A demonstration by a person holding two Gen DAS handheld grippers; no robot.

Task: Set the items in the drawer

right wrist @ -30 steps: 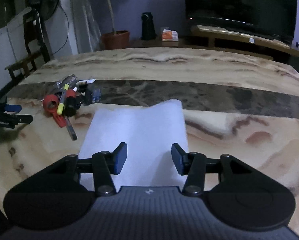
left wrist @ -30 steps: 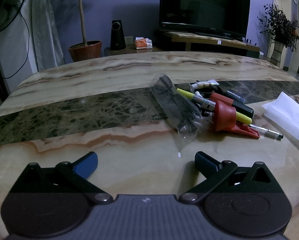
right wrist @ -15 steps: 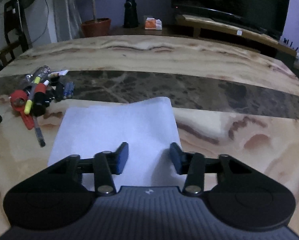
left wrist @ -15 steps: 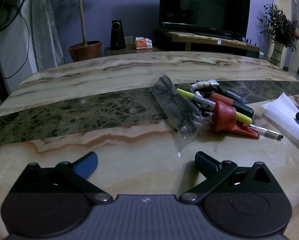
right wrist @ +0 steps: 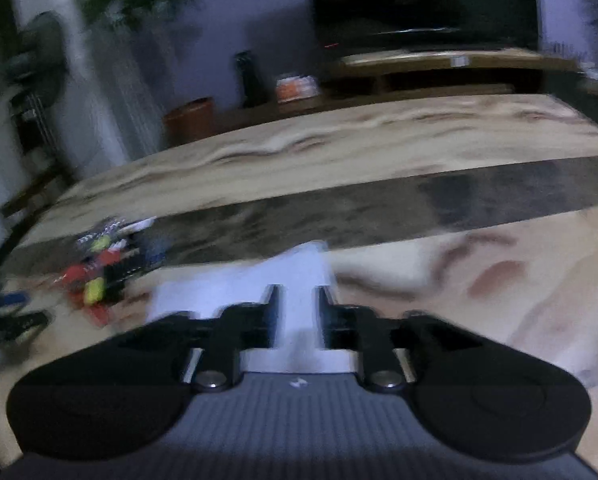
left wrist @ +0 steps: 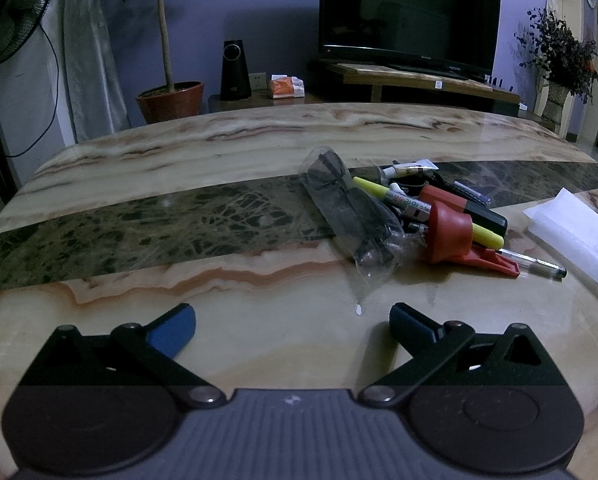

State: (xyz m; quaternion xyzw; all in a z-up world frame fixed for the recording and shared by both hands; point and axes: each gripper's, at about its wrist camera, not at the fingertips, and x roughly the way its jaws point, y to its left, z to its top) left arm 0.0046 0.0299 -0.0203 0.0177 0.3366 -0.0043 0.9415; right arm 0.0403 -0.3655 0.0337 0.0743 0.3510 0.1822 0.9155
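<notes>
My left gripper (left wrist: 293,316) hovered low over the marble bench (left wrist: 219,184), its jaws spread wide with nothing between them. Just ahead and a little to the right lay the heap of items: a clear plastic bag (left wrist: 351,216) with dark contents, its loose tip reaching toward my left jaws, and beside it a yellow highlighter (left wrist: 423,210), a red plastic piece (left wrist: 449,232), a clear pen (left wrist: 535,264) and a small white tube (left wrist: 413,168), all touching or overlapping one another. At the right edge of that view lay a white foam sheet (left wrist: 575,232), apart from the pile.

My right gripper (right wrist: 298,304) hung over that same sheet (right wrist: 235,292). The view was badly blurred. Its jaws stood fairly close together and were opening; the white sheet showed in the gap between them, but I could not tell whether the pads touched it. The heap (right wrist: 99,276) sat off to the left, with my left gripper (right wrist: 7,312) at the frame edge. I saw no drawer in either view.
</notes>
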